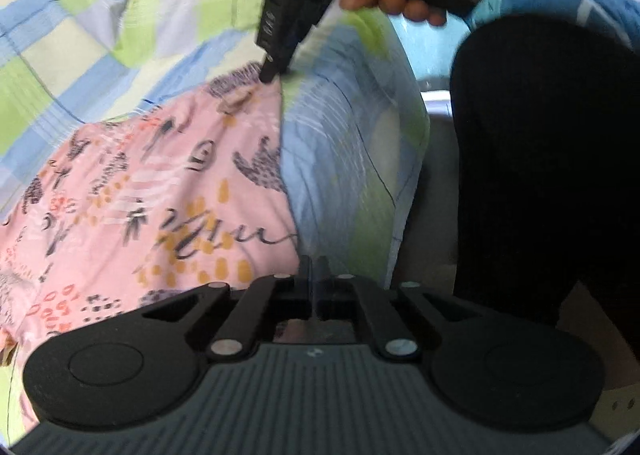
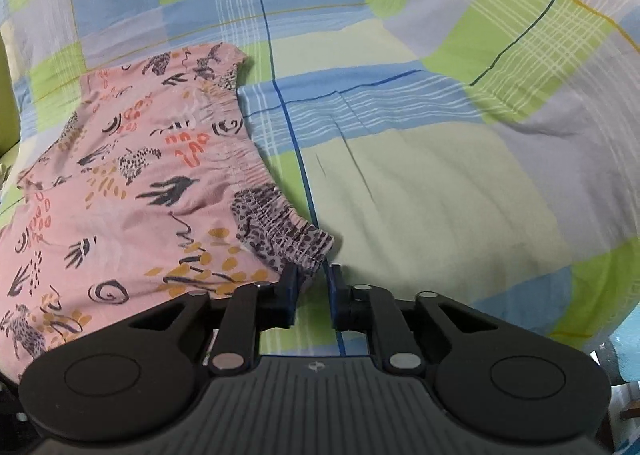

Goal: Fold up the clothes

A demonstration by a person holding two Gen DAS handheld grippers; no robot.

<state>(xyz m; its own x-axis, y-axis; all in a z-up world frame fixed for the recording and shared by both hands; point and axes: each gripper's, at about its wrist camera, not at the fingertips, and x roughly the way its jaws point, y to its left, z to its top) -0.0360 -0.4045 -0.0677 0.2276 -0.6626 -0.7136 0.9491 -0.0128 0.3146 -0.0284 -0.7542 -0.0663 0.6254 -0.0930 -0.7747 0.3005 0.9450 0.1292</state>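
Pink patterned shorts lie flat on a checked bedsheet. My left gripper has its fingers pressed together at the near right edge of the shorts, apparently pinching the cloth. A hand holds my right gripper, whose tip rests at the far corner of the elastic waistband. In the right wrist view the shorts spread to the left, and the gathered waistband corner sits just ahead of my right gripper. Its fingers stand apart, with sheet showing between them.
The blue, green and grey checked sheet covers the whole bed, with bare room to the right of the shorts. A person's dark-clothed leg stands close at the bed's right edge. A pillow bulge rises at the back right.
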